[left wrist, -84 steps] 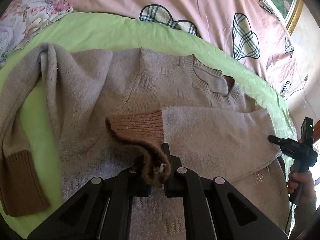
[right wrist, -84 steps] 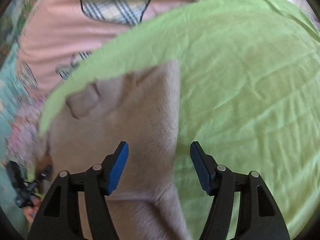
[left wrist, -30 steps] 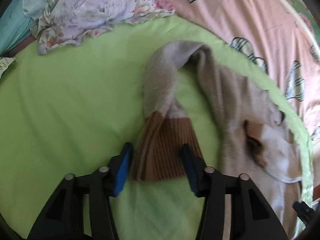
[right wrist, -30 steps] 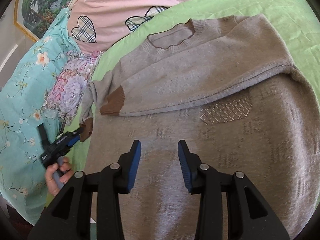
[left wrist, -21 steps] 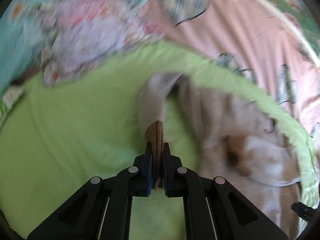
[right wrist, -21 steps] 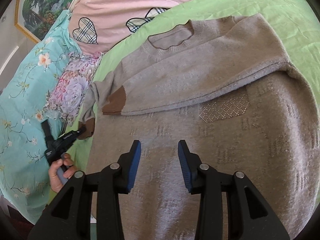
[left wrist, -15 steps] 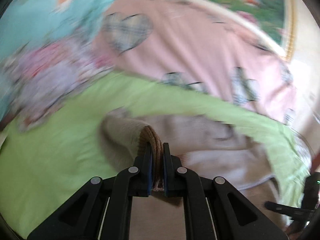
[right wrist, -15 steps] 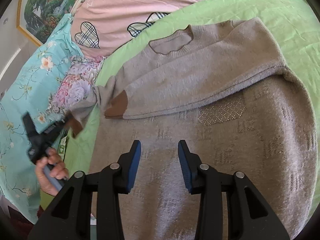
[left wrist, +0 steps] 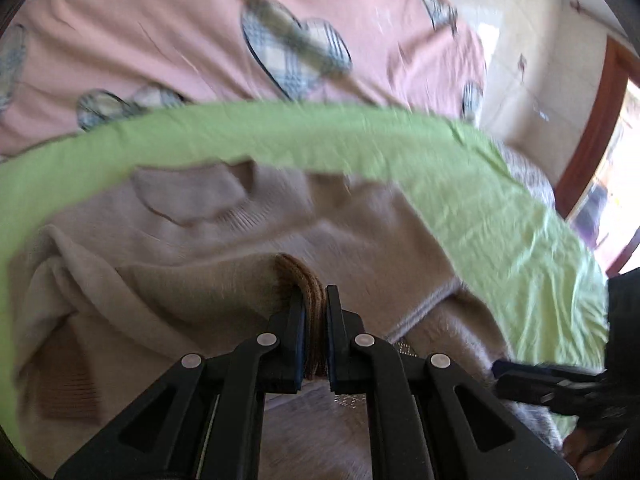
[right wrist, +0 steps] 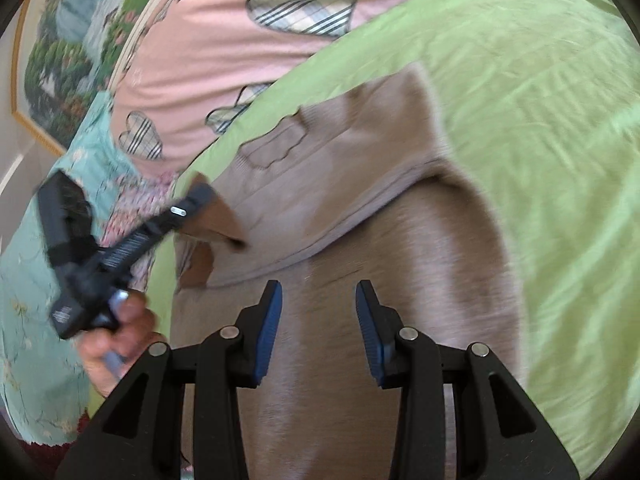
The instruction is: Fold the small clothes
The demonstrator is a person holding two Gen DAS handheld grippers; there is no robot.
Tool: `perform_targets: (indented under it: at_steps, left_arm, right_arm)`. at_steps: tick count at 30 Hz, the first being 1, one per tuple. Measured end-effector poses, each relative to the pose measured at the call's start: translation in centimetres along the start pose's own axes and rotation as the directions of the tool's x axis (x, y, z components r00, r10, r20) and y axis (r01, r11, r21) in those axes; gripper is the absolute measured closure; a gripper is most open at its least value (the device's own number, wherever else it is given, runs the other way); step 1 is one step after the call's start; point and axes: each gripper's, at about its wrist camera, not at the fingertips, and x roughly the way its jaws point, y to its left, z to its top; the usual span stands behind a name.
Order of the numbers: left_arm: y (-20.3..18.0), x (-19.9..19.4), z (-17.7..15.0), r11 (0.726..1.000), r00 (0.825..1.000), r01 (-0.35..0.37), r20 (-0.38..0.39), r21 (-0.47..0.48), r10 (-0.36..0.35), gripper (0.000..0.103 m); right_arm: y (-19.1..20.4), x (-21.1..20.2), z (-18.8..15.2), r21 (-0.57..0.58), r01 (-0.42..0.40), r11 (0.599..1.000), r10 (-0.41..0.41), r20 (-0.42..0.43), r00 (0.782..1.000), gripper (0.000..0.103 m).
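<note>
— Left wrist view, changed how against half a second back?
— Left gripper (left wrist: 314, 322) carried from beside the sweater's left edge to above its chest; jaws clamped hard on the brown cuff (left wrist: 310, 292), as before. Sleeve (left wrist: 168, 280) now dragged across the body toward the right shoulder. Right gripper (left wrist: 536, 376) visible at lower right.
— Right wrist view?
— Right gripper (right wrist: 319, 320) swung nearer the sweater's right side; jaws parted about a cuff's width, gripping nothing, hovering over the lower body. Left gripper (right wrist: 196, 196) lifted, cuff (right wrist: 218, 216) pinched, above the other folded cuff (right wrist: 198, 266).
— Sweater (right wrist: 340, 240) lying where, pointing which way?
— Flat on the green sheet (right wrist: 540, 100) of the bed, long axis from hem near the cameras to collar (right wrist: 276, 144) toward the pink heart-print quilt (right wrist: 248, 64) at the bed's far edge.
</note>
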Motion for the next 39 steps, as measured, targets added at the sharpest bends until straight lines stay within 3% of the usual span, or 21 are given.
perform_targets:
  at_steps: [4,6,8,9,13,16,19,22,27,29,32,34,35,36,39]
  left_arm:
    - [0.1,2.0,-1.0,1.000,0.998,0.024,-0.059,-0.011,-0.025,0.088]
    - [0.8,1.0,-1.7,0.998,0.997,0.049,-0.055,-0.025,-0.050,0.082]
    - [1.6,-0.6,-2.2,0.999,0.999,0.034,-0.033,-0.028,-0.034,0.066]
    - [2.0,-1.4,-2.4,0.999,0.999,0.022,-0.022,-0.029,-0.023,0.064]
    - [5.2,-4.4,-4.0,0.996,1.000,-0.021,-0.008,-0.087,0.020,0.064]
    - [8.8,-6.6,-5.6,0.985,0.996,-0.090,0.001,-0.149,0.092,0.064]
    - [12.8,-8.4,-6.9,0.952,0.973,-0.224,0.004,-0.207,0.229,0.064]
    - [16.6,-9.1,-7.7,0.913,0.950,-0.305,-0.022,-0.270,0.310,0.064]
    - [21.4,-9.1,-8.8,0.856,0.911,-0.407,-0.068,-0.317,0.408,0.064]
    - [22.5,-8.7,-9.1,0.851,0.912,-0.405,-0.083,-0.334,0.402,0.064]
    - [23.5,-7.9,-9.6,0.850,0.916,-0.398,-0.109,-0.345,0.385,0.064]
    - [23.5,-7.6,-9.6,0.850,0.915,-0.402,-0.108,-0.341,0.389,0.063]
    - [23.3,-7.5,-9.6,0.848,0.913,-0.406,-0.108,-0.341,0.393,0.062]
    - [23.3,-7.4,-9.5,0.842,0.909,-0.414,-0.107,-0.346,0.403,0.062]
    - [23.2,-7.5,-9.3,0.830,0.902,-0.426,-0.103,-0.360,0.419,0.061]
  right_arm:
    - [-1.3,-0.7,0.8,0.020,0.015,1.000,-0.015,0.019,1.000,0.063]
    - [-1.3,-0.7,1.0,0.015,0.017,1.000,-0.018,0.021,1.000,0.063]
    - [-0.9,-0.2,1.3,-0.002,0.015,1.000,-0.015,0.012,1.000,0.063]
    - [-0.8,0.1,1.3,-0.011,0.014,1.000,-0.014,0.006,1.000,0.063]
    - [1.0,1.6,1.6,-0.090,0.008,0.996,-0.010,-0.019,1.000,0.061]
    - [2.9,3.0,1.7,-0.194,0.024,0.981,-0.031,-0.035,0.999,0.051]
    - [4.6,4.5,2.3,-0.304,0.061,0.951,-0.076,-0.039,0.996,0.049]
    - [5.5,6.1,3.6,-0.366,0.103,0.925,-0.125,-0.037,0.991,0.049]
    - [5.3,8.6,5.8,-0.358,0.144,0.923,-0.181,-0.074,0.981,0.049]
    - [4.4,9.9,6.5,-0.282,0.115,0.953,-0.156,-0.127,0.980,0.049]
    - [3.7,11.2,6.4,-0.240,0.092,0.966,-0.136,-0.177,0.975,0.049]
    - [3.2,11.6,6.1,-0.197,0.041,0.979,-0.082,-0.201,0.976,0.063]
    - [3.1,11.5,6.0,-0.183,0.019,0.983,-0.056,-0.203,0.978,0.093]
    - [2.9,11.1,5.9,-0.165,-0.006,0.986,-0.026,-0.195,0.981,0.098]
    - [2.5,8.3,6.3,-0.077,-0.129,0.989,0.119,-0.122,0.985,0.099]
